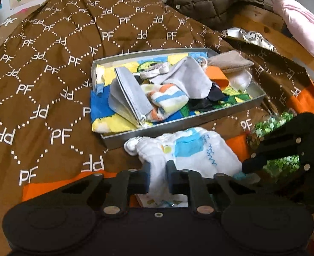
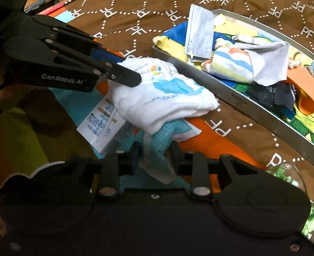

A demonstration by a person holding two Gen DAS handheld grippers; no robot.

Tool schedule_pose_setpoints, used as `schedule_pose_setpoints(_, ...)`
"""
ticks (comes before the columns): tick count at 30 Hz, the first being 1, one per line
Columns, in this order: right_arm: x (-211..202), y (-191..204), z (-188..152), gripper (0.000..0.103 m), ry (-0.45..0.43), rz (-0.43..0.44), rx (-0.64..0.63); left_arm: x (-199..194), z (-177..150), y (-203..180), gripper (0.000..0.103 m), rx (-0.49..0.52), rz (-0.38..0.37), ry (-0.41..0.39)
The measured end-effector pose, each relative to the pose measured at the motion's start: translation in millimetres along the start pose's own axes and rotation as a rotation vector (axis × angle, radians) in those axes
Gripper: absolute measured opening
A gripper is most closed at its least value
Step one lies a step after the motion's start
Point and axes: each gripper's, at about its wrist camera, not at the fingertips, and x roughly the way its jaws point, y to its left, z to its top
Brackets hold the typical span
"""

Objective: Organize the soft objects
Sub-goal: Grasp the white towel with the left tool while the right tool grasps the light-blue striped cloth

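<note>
We see the left gripper [image 1: 158, 173] with its jaws pinched on the near edge of the white cloth [image 1: 191, 151], which lies on the brown bedspread [image 1: 39, 81] just at 6 o'clock of the metal tray [image 1: 178, 125] of soft things. The right gripper [image 2: 157, 155] has its jaws closed on a ribbed teal cloth [image 2: 163, 138] tucked under the white one.
</note>
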Motion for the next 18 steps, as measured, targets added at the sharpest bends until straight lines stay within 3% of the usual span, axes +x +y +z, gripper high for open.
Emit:
schedule_pose_setpoints(5, -18.7, 1.2, -5.8, 0.015, -0.055, -0.028, -0.013, -11.7, 8.0, -3.0, 0.009, -0.021, -0.020, -0.039)
schedule_pose_setpoints(15, -70.1, -4.9, -11.7, 0.014, -0.141, -0.076, -0.022, -28.3, 29.3, -17.3, 0.008, 0.000, -0.020, -0.128)
schedule_pose_setpoints(18, -86.4, -11.8, -9.1, 0.014, -0.172, -0.104, -0.036, -28.3, 46.4, -18.0, 0.008, -0.067, -0.006, -0.178)
